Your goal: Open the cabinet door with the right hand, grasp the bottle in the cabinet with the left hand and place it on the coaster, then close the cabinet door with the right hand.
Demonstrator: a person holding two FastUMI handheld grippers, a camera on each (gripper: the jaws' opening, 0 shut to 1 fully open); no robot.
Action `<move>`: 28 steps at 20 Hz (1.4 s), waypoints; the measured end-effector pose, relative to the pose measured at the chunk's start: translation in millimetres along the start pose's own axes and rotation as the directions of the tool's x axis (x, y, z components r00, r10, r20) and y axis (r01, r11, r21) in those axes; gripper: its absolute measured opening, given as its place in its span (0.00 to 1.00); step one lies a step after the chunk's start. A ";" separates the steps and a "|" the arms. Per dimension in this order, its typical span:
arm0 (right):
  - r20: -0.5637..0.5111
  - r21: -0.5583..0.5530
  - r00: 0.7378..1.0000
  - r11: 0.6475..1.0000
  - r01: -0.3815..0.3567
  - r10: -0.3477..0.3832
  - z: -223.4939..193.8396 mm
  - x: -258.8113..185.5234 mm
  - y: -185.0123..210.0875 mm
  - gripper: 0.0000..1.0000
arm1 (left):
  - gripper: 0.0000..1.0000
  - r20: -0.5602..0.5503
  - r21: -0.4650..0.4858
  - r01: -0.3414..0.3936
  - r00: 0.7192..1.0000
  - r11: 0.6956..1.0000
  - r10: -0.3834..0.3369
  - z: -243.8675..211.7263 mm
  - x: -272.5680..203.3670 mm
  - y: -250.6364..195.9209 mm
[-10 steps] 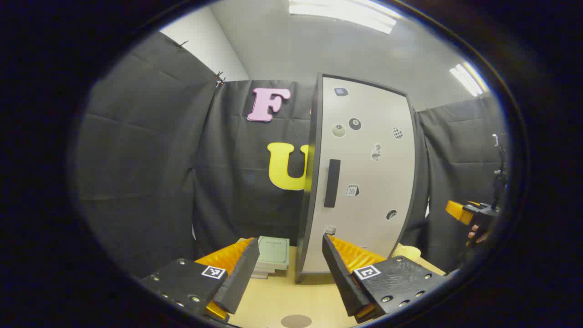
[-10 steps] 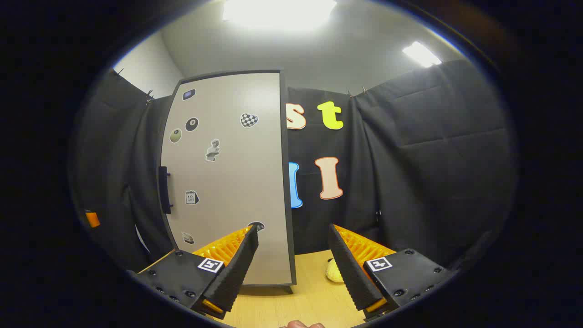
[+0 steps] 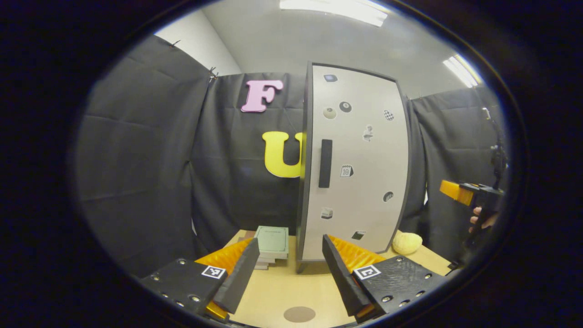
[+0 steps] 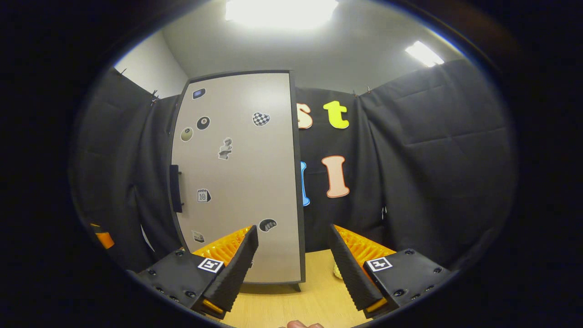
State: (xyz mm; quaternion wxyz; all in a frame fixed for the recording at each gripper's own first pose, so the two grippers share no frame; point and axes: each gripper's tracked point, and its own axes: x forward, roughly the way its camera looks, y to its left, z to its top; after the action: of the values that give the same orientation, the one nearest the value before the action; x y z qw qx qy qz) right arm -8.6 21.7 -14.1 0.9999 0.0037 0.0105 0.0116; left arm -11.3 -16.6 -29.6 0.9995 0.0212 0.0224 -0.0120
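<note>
While both claws gape empty, the cabinet (image 3: pixel 355 164) stands upright, door (image 4: pixel 237 177) closed.

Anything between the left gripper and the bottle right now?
Yes: the cabinet door is shut in front of the left gripper, so the bottle is hidden behind it. The right gripper, jaws open, hasn't reached the handle.

You get even, bright light from ceiling panels (image 3: pixel 334 9); the one (image 4: pixel 280 11) above the right gripper view blows out into glare. Fisheye bends the cabinet (image 3: pixel 357 164) edges. Focus is sharp; shadows on the table (image 3: pixel 278 291) are soft.
</note>
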 end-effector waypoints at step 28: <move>-0.031 0.027 0.949 0.950 -0.312 0.313 53.0 81.8 169.5 0.98 | 0.84 -0.063 -0.023 -0.143 0.988 0.990 0.141 -64.8 -29.9 77.2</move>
State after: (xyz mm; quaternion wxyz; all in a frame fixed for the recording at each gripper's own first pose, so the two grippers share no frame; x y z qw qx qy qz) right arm 70.4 192.7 38.5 0.9850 0.0162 0.0273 0.1698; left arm -42.0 64.0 -89.7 0.9968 0.0092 0.0516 0.0600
